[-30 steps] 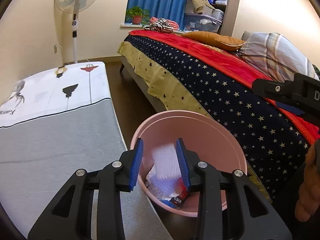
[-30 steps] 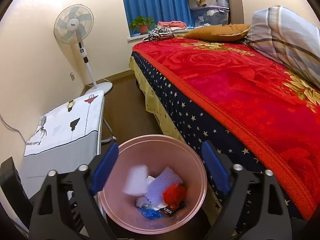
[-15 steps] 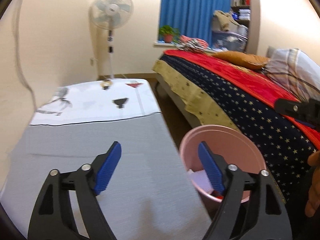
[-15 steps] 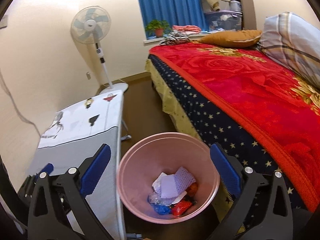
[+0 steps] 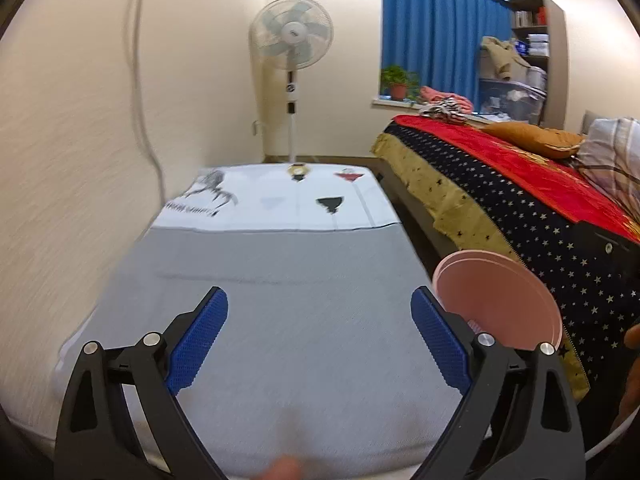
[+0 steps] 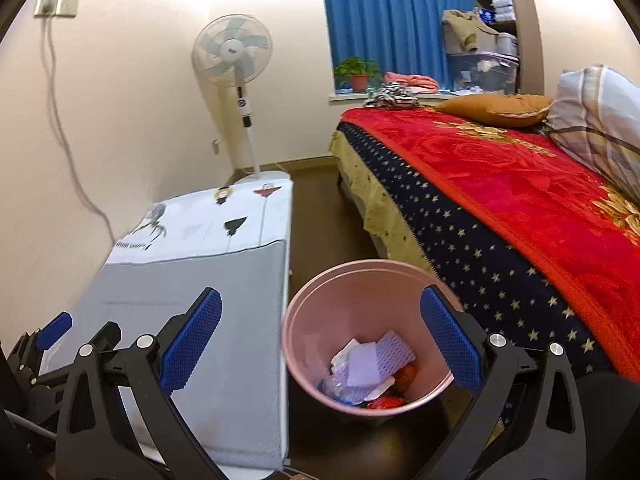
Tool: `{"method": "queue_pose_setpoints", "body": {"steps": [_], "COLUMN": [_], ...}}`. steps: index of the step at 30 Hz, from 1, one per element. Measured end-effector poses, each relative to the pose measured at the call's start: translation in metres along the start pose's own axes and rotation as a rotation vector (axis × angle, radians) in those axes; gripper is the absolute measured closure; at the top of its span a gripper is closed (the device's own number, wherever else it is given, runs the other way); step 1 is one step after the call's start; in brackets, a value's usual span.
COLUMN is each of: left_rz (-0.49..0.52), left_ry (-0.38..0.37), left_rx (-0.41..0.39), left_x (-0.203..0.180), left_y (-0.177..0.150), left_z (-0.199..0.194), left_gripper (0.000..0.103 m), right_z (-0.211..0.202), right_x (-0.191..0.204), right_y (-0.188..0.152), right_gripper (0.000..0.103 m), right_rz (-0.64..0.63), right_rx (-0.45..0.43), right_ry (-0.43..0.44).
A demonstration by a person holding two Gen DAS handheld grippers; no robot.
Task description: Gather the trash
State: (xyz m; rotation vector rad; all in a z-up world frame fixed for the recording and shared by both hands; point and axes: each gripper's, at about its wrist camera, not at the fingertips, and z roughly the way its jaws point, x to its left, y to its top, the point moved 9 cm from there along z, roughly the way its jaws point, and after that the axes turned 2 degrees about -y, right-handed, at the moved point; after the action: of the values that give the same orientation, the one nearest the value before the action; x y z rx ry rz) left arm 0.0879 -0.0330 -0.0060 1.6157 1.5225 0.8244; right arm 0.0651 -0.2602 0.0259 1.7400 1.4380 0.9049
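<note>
A pink bin (image 6: 360, 300) stands on the floor between the covered table and the bed. It holds trash (image 6: 370, 368): white foam netting, paper, a clear wrapper and red scraps. My right gripper (image 6: 320, 340) is open and empty above the bin. My left gripper (image 5: 320, 328) is open and empty over the grey table cover (image 5: 280, 280); it also shows at the left edge of the right wrist view (image 6: 44, 344). The bin shows at the right of the left wrist view (image 5: 500, 300).
A bed with a red blanket (image 6: 520, 184) fills the right. A standing fan (image 6: 236, 64) is against the far wall. A cable (image 6: 68, 140) hangs from a wall socket. Pillows (image 6: 496, 108) lie at the bed's far end.
My left gripper let go of the white foam netting into the bin, opened wide and swung left over the table. My right gripper pulled back a little.
</note>
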Motion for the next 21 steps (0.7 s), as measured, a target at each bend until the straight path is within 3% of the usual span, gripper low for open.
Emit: {"method": "queue_pose_setpoints", "body": {"steps": [12,21], "left_rz": [-0.084,-0.101], "left_ry": [0.073,0.090], "left_rx": [-0.023,-0.023], "left_x": [0.039,0.048], "left_y": [-0.019,-0.025], "left_z": [-0.052,-0.047], "left_gripper": [0.008,0.008], "right_z": [-0.023,-0.020], "right_x": [0.045,0.055], "right_y": [-0.033,-0.035], "right_gripper": [0.005,0.005], "right_rz": [-0.106,-0.124], "right_rx": [-0.005,-0.009], "right_ry": [0.037,0.009]}}
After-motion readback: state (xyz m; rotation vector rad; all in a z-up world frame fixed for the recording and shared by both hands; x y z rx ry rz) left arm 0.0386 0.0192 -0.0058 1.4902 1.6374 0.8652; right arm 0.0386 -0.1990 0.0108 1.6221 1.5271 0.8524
